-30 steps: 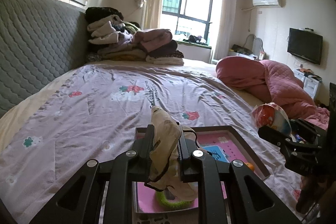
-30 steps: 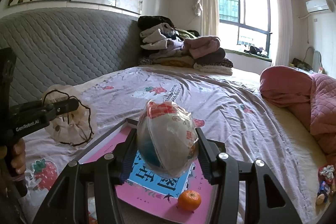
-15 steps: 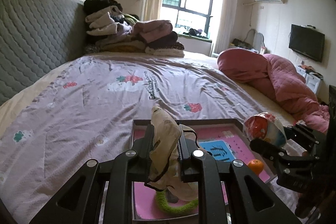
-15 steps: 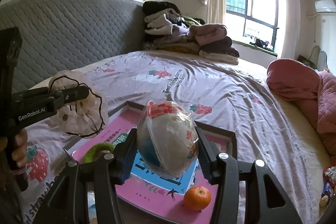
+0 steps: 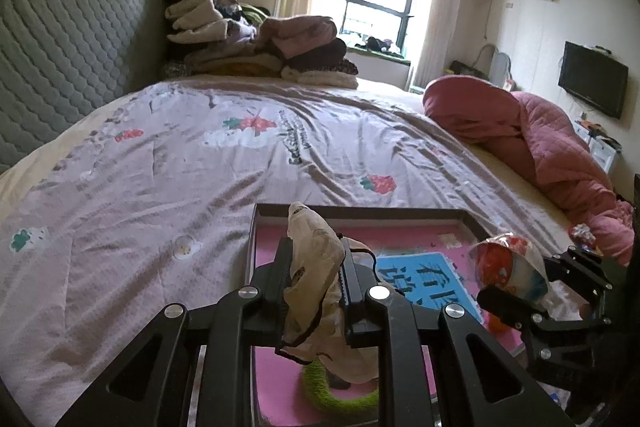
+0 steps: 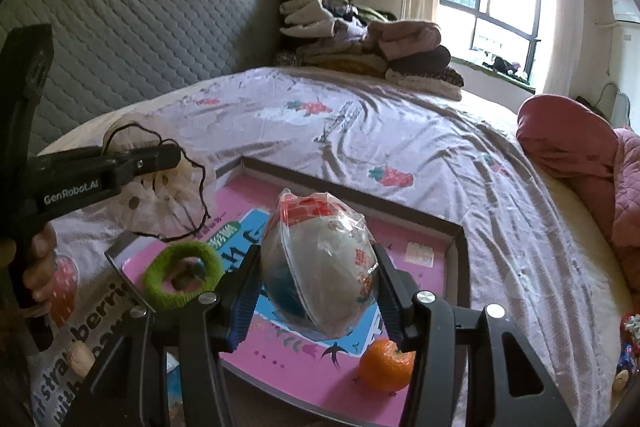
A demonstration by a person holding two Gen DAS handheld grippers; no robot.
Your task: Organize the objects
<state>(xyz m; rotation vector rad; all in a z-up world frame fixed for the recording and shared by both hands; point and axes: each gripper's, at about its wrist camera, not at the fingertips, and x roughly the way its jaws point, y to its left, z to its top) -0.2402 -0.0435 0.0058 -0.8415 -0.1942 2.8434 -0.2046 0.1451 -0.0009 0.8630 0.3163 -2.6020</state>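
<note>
Left gripper [image 5: 314, 269] is clamped on a cream cloth [image 5: 316, 291] with a dark trim; the cloth stands up between the pads and hangs below them, over the near left part of the tray [image 5: 360, 213]. In the right wrist view the same gripper [image 6: 176, 155] comes in from the left with the cloth [image 6: 160, 195] fanned out under its tip, above the tray's left edge; a hand [image 6: 38, 267] grips its handle. Right gripper [image 6: 320, 279] is clamped on a bagged bowl [image 6: 320, 263], a white bowl with blue and red print in clear plastic wrap, held between both pads above the middle of the tray [image 6: 460, 239]. From the left wrist view the bowl [image 5: 508, 269] and the right gripper [image 5: 520, 291] sit at the right side over the tray. The tray is a shallow dark-rimmed box with a pink floor and a blue printed panel, lying on the bed [image 6: 400, 131]. Inside it: a green ring [image 6: 184, 277] at the near left, lying flat, and an orange [image 6: 386, 365] at the near right, below the right finger. The two are well apart. A pink quilt [image 5: 540, 143] is bunched on the far right of the bed; folded clothes [image 5: 260, 43] are stacked by the headboard [image 6: 140, 39].
</note>
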